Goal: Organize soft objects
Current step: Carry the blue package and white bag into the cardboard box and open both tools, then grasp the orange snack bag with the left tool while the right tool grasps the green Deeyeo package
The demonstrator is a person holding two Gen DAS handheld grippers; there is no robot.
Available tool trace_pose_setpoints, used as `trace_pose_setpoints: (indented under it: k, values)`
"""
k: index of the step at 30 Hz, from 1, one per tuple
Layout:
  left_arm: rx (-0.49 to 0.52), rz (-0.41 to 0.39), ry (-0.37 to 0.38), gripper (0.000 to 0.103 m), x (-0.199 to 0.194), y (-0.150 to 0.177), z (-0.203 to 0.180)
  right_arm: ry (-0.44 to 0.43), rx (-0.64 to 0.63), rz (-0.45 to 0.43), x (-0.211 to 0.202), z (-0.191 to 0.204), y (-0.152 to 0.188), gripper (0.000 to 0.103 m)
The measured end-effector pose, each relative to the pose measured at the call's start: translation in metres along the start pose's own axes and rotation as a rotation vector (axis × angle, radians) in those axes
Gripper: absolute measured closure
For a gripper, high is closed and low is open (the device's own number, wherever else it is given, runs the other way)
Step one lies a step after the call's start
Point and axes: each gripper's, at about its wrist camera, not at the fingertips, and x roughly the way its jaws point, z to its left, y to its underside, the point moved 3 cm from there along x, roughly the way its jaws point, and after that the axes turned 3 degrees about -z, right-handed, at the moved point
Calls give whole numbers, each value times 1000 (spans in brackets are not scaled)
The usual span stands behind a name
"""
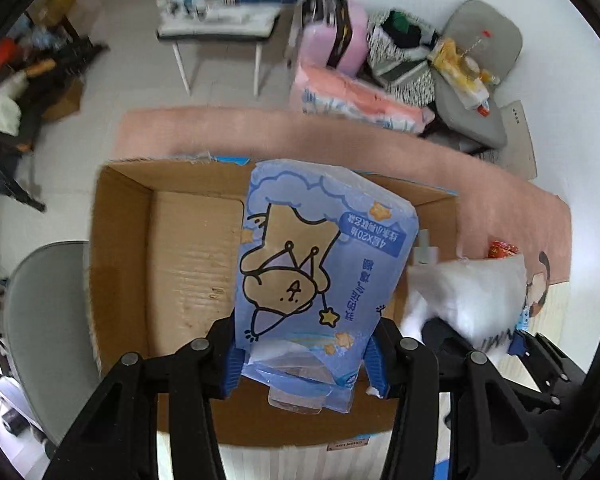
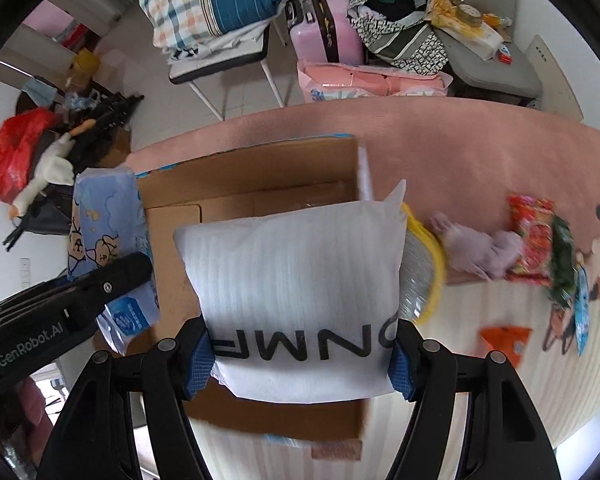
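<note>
My left gripper point(image 1: 302, 360) is shut on a blue tissue pack point(image 1: 320, 264) with a cartoon bear, held over an open cardboard box point(image 1: 188, 264). My right gripper point(image 2: 302, 360) is shut on a white pillow point(image 2: 296, 280) with black letters, held over the same box point(image 2: 236, 184). The pillow also shows at the right of the left wrist view point(image 1: 468, 292). The tissue pack and left gripper arm show at the left of the right wrist view point(image 2: 104, 224).
The box sits on a pink rug point(image 2: 460, 152) over a table. A purple plush point(image 2: 480, 252), snack packets point(image 2: 536, 240) and a yellow-rimmed item point(image 2: 424, 272) lie to the right. Chairs with bedding point(image 2: 212, 0), a pink suitcase point(image 2: 324, 28) and bags stand behind.
</note>
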Motion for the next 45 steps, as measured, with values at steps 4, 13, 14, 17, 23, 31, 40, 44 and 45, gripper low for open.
trace_pose_setpoints:
  k: [4,13,14,17,23,31,40,44,45]
  values:
    - [-45,90,30,57,37,-16,23,58,-17,36,39,17,-18,31]
    - [-53,228,87,56,93,-21,25,157,-56,84,93,32,-35,31]
    - [-50,238,90,56,98,-21,26,165,-56,89,99,27,-36,31]
    - [-47,266,86,56,108,-21,30,170,-57,102,113,26,-36,31]
    - [-50,299,61,50,110,-20,39,160,-69,138,129,27,-34,26]
    - [19,178,-4,11,45,-15,38,131,-77,77,78,34,-31,5]
    - [69,-9,-89,3,-31,25,51,132,-85,-38,4,39,8,0]
    - [81,-63,-103,3,-53,60,55,113,-108,-59,-16,43,43,0]
    - [84,-73,-108,3,-56,66,55,107,-105,-67,-20,43,51,0]
